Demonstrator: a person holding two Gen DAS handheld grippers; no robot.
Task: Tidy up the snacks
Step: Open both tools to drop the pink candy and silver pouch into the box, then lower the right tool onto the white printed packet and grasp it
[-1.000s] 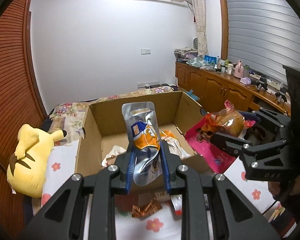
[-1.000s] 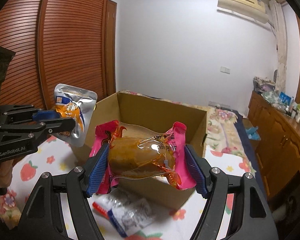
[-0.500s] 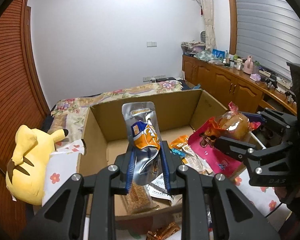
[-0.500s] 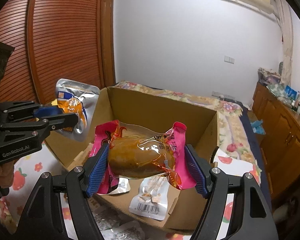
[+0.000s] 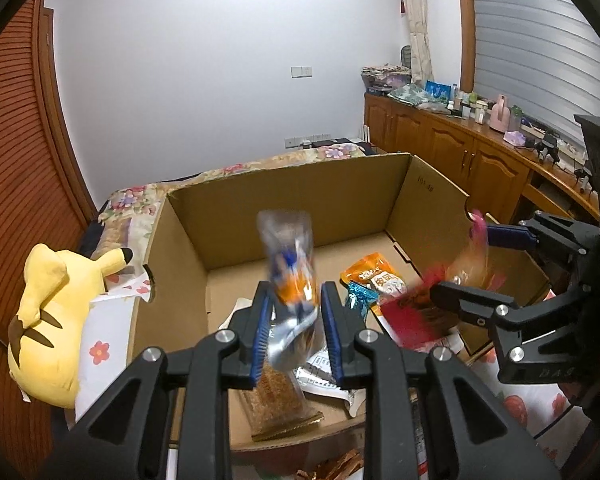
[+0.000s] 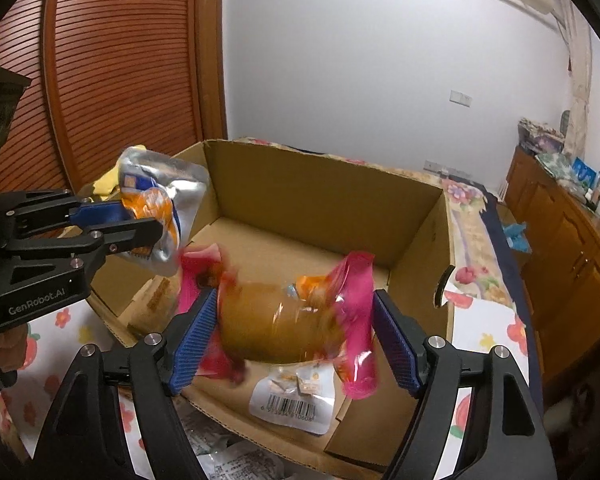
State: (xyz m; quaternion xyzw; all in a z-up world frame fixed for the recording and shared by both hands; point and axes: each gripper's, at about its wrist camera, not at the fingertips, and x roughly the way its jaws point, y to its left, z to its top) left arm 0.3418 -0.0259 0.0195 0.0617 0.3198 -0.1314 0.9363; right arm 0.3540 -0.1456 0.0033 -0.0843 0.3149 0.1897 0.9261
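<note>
Pouches (image 5: 290,276) blurred between jaws

"GenRobot.AI" — left tool (image 6: 148,232), "DAS" — right tool (image 5: 460,268)

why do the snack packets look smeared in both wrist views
Left wrist view: the silver pouch between the fingers is motion-blurred, while the cardboard box stays sharp. Right wrist view: the pink packet is smeared too, and the fisheye lens bends the door.
</note>
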